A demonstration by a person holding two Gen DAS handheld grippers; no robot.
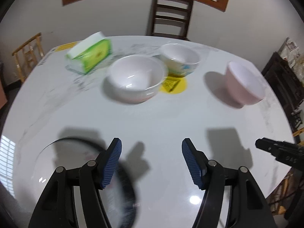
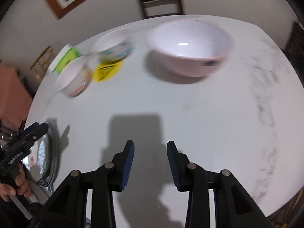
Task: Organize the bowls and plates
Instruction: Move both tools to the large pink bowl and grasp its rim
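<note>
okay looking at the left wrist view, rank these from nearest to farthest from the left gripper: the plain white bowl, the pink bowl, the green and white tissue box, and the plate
From the left gripper:
1. Glossy white plate, beneath its left finger.
2. Plain white bowl, ahead, slightly left.
3. Pink bowl at right and the green and white tissue box at far left: too close to call.

1. The plate is smeared by motion, and the left claw covers its near part.
2. The tissue pack is too blurred for any print to be read.
3. The patterned bowl shows only smudged decoration.
4. The chair is cut off at the picture's top edge.
5. The yellow sticker lies partly under bowls, symbol unclear.
</note>
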